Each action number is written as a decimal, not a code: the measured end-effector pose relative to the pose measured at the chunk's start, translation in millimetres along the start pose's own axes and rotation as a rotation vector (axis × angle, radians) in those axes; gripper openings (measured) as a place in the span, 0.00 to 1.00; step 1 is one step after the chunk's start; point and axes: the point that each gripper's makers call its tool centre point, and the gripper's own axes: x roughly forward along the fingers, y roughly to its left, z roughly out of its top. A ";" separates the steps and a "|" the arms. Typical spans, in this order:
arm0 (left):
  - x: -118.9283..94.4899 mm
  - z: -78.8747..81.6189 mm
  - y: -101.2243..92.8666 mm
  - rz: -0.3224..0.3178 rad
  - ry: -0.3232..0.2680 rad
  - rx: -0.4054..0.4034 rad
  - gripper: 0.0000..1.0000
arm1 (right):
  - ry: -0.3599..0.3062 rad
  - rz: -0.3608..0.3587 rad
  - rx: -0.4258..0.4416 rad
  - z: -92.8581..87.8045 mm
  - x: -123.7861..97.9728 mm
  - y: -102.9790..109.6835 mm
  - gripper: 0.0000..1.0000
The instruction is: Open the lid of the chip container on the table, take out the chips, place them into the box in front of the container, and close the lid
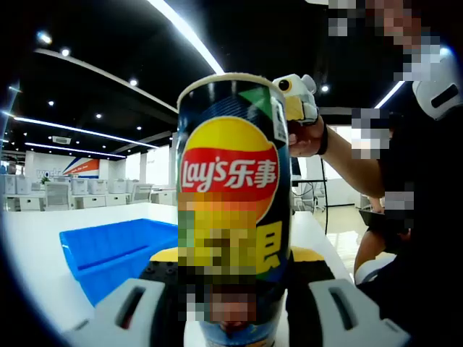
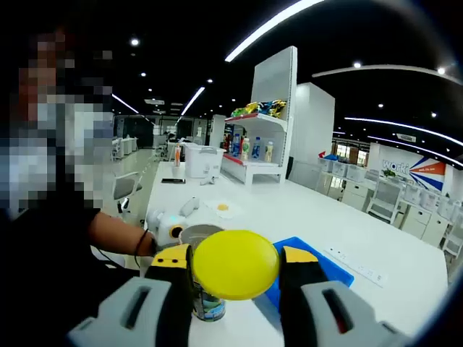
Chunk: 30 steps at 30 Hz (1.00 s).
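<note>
The Lay's chip can (image 1: 230,188) stands upright and close, its dark body clamped between the jaws of my left gripper (image 1: 235,273). Its top has no lid. My right gripper (image 2: 235,264) is shut on the round yellow lid (image 2: 235,264), held just above the can's open mouth (image 2: 199,233). The can's base (image 2: 208,307) shows beneath the lid. The blue box (image 1: 116,249) lies on the table beside the can, also seen past the lid as a blue box (image 2: 322,266). The right gripper (image 1: 296,97) hovers by the can's rim, and the left gripper (image 2: 170,228) sits by the can.
A white table (image 2: 289,217) stretches ahead with a power strip (image 2: 356,269), a white bin (image 2: 202,160) and small items (image 2: 223,207). A shelf of bottles (image 2: 249,148) stands behind. The person (image 1: 405,188) is at the right; desks and chairs (image 1: 65,196) are far left.
</note>
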 end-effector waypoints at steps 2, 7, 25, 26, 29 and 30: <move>0.1 -0.1 0.2 -0.001 -0.001 -0.001 0.52 | 0.004 0.021 0.002 1.3 5.4 3.9 0.45; 1.3 -0.6 0.2 -0.010 -0.003 -0.007 0.52 | 0.025 0.057 0.000 3.2 18.6 8.9 0.45; 3.0 -1.5 1.3 -0.018 -0.012 -0.026 0.53 | 0.113 0.178 -0.009 -5.1 52.3 30.4 0.46; 2.9 -1.5 1.3 -0.020 -0.013 -0.027 0.53 | 0.116 0.180 -0.011 -5.3 53.5 30.6 0.46; 2.9 -1.5 1.2 -0.022 -0.015 -0.029 0.53 | 0.129 0.186 -0.011 -7.1 56.1 31.1 0.46; 2.9 -1.5 1.2 -0.023 -0.015 -0.029 0.53 | 0.133 0.187 -0.010 -8.1 56.6 31.5 0.46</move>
